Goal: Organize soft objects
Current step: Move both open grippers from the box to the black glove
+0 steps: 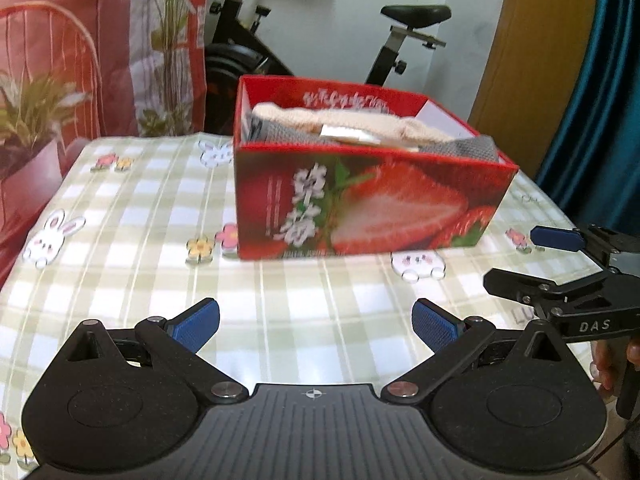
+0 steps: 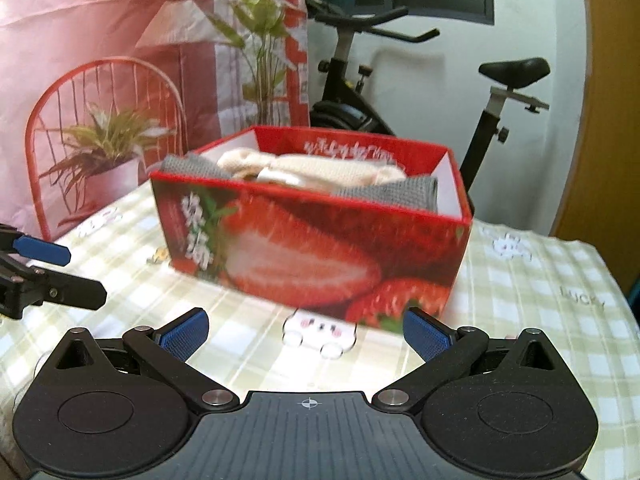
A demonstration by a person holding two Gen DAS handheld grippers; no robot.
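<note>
A red strawberry-print box (image 1: 372,204) stands on the checked tablecloth (image 1: 140,240); it also shows in the right wrist view (image 2: 312,256). Inside lie a cream knitted item (image 1: 340,120) (image 2: 320,170) and grey cloth (image 1: 472,148) (image 2: 404,190). My left gripper (image 1: 316,324) is open and empty, hovering short of the box. My right gripper (image 2: 306,334) is open and empty, close to the box's near corner. The right gripper shows at the right of the left wrist view (image 1: 568,272); the left gripper shows at the left of the right wrist view (image 2: 44,276).
A red wire chair (image 2: 104,132) and potted plants (image 2: 104,148) stand behind the table on the left. An exercise bike (image 2: 420,92) stands behind the box. A wooden door (image 1: 532,60) and blue curtain (image 1: 600,92) are on the right.
</note>
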